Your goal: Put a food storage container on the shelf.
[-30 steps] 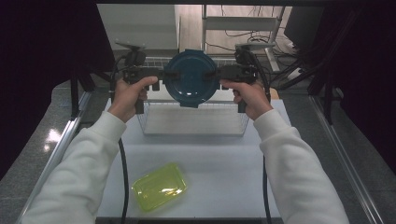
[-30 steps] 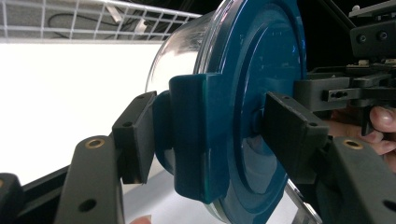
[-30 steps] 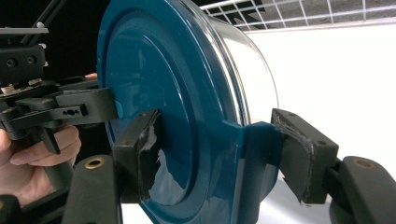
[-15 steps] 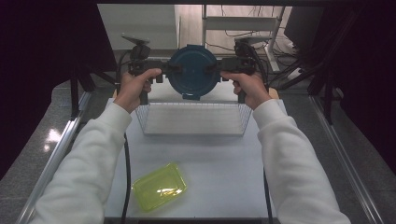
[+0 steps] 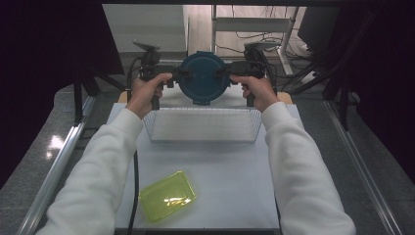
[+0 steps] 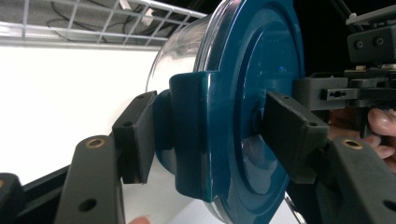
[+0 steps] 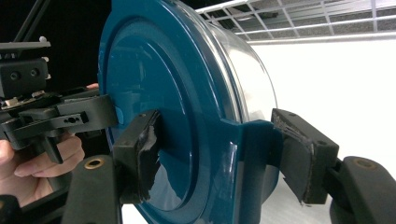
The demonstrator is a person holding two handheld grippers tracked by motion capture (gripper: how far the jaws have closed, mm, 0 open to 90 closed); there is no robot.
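Both hand-held grippers, left (image 5: 180, 74) and right (image 5: 222, 73), clamp the lidded tub (image 5: 202, 78) by its side tabs, above the basket (image 5: 203, 125) at the bench's far edge. Keep it level, lower both together.

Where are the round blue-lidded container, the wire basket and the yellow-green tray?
round blue-lidded container (image 5: 203, 78): high view, middle of the blue lid.
wire basket (image 5: 203, 139): high view, near wall of the mesh.
yellow-green tray (image 5: 167, 196): high view, middle of its floor.
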